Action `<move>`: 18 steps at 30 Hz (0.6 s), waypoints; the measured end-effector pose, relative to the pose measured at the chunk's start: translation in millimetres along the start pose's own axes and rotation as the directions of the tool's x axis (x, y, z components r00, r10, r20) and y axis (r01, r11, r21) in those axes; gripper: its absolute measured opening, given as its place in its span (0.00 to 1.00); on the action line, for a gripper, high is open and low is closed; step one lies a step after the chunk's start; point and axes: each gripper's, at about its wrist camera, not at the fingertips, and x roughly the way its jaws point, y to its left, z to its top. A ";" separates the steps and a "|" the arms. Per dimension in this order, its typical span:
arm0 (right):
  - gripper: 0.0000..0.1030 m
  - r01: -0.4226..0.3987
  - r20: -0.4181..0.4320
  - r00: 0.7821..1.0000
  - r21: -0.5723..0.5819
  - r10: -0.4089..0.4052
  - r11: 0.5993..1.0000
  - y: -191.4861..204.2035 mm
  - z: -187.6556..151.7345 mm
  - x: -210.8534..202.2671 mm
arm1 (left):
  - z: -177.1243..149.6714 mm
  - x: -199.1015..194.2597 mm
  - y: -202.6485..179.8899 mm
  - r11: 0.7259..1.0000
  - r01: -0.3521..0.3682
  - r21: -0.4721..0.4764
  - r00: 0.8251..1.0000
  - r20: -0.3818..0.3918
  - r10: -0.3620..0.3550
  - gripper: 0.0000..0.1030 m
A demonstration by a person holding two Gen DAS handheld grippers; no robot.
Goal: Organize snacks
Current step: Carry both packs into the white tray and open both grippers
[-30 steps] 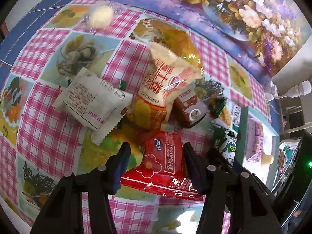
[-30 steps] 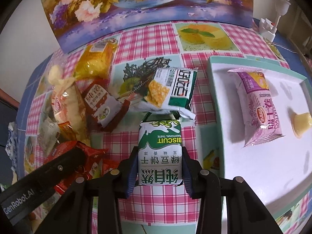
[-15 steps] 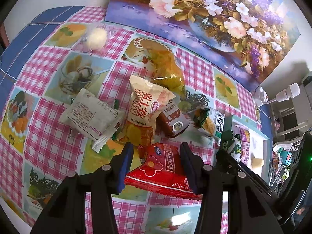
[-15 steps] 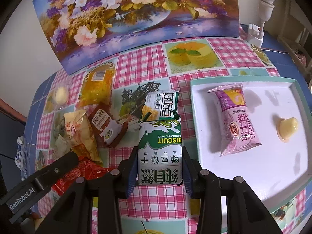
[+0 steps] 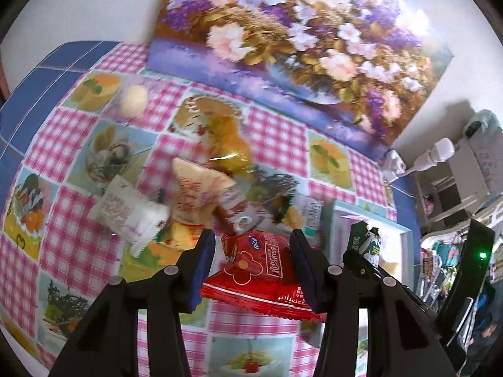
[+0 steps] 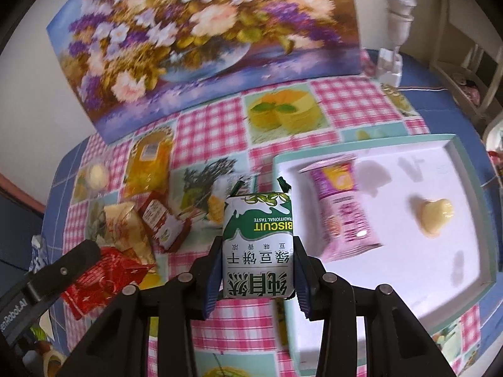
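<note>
My left gripper (image 5: 253,253) is shut on a red snack packet (image 5: 261,270) and holds it above the table. My right gripper (image 6: 257,253) is shut on a green and white biscuit packet (image 6: 258,245), held up near the left edge of the white tray (image 6: 471,220). The biscuit packet also shows in the left wrist view (image 5: 366,245). On the tray lie a pink packet (image 6: 342,213) and a yellow jelly cup (image 6: 435,216). Several more snacks lie in a loose pile (image 5: 195,194) on the checked tablecloth.
A flower painting (image 6: 204,37) leans on the wall at the back. A white lamp (image 6: 396,6) stands at the back right. A round yellow sweet (image 5: 133,100) lies alone at the far left. A yellow bag (image 6: 147,166) lies near the painting.
Both grippers have risen higher and drawn back with their packets; the table looks farther away. The right gripper has shifted towards the tray.
</note>
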 end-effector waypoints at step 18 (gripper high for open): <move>0.41 0.155 0.035 0.985 0.271 -0.171 0.950 -131.8 10.9 -38.5 | -27.3 19.2 -105.1 0.975 0.082 0.206 0.996 -0.052 -0.073 0.49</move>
